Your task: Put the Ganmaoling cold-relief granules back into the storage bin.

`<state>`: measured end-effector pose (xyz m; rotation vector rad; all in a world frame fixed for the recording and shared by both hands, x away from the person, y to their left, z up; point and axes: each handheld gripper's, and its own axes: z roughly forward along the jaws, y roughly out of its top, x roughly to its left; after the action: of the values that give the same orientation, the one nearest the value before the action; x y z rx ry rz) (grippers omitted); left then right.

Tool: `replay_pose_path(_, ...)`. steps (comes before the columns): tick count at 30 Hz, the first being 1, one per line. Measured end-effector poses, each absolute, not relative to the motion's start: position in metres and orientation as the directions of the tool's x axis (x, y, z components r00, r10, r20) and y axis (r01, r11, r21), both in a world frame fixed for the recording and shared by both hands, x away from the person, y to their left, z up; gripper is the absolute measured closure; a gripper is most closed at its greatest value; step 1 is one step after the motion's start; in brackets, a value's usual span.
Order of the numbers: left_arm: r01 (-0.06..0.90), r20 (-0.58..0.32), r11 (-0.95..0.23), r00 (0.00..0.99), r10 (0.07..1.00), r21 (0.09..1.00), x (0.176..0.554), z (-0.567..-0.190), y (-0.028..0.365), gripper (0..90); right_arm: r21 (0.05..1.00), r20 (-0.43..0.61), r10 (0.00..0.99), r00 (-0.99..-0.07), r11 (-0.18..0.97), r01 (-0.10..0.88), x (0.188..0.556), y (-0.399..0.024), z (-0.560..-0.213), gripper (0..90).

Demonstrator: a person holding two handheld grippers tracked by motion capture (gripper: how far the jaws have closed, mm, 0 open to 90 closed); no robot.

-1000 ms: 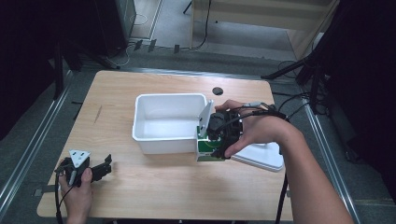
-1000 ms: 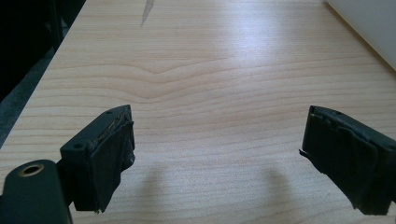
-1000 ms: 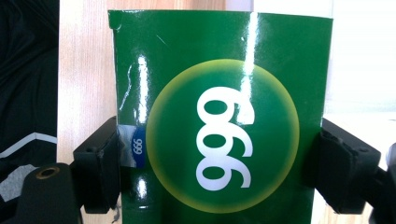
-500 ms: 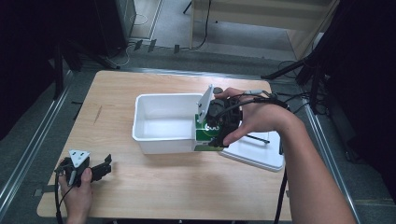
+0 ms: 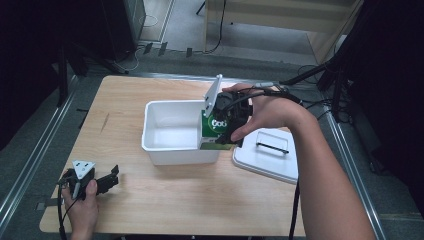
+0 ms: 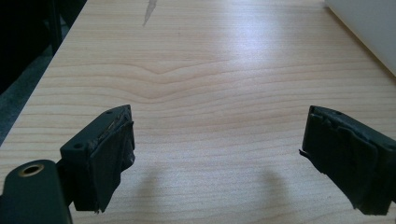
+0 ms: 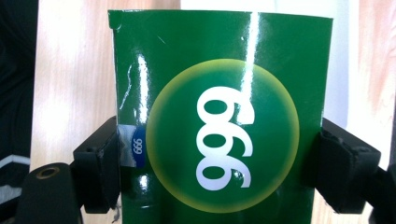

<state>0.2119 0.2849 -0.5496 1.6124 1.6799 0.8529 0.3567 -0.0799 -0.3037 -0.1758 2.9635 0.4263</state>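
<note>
A green carton [image 5: 214, 126] with a yellow disc and white "666" on it [image 7: 219, 130] hangs upright at the right rim of the white bin [image 5: 150, 131]. Its lower edge is at about rim height. My right gripper [image 5: 229, 120] is shut on it, one black pad pressing on each side of the carton [image 7: 219, 175]. At the table's front left corner my left gripper [image 5: 108, 181] rests in the person's hand. Its jaws stand wide open [image 6: 217, 158] over bare wood, with nothing between them.
The white bin is empty inside and stands mid-table. Its flat white lid [image 5: 270, 156] with a black handle lies on the table right of it, under the right forearm. Bare wooden tabletop [image 5: 165, 200] stretches in front of the bin. Cables trail off the far right edge.
The right gripper has carried the green carton up and to the left, from beside the bin's front right corner to its right rim. The left gripper has stayed in place.
</note>
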Motion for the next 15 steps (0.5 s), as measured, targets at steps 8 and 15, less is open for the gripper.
replay_pose_path(8,0.576,-0.018,0.034,-0.033,0.999,0.817,0.212,-0.550,0.285,9.5,0.281,-0.160,-0.076,-0.984,0.952,-0.119,0.373,-0.077,-0.297,16.5)
replay_pose_path(15,0.579,-0.018,0.032,-0.029,0.999,0.815,0.212,-0.550,0.285,9.5,0.266,-0.197,-0.095,-0.976,0.953,-0.146,0.383,-0.069,-0.299,16.5)
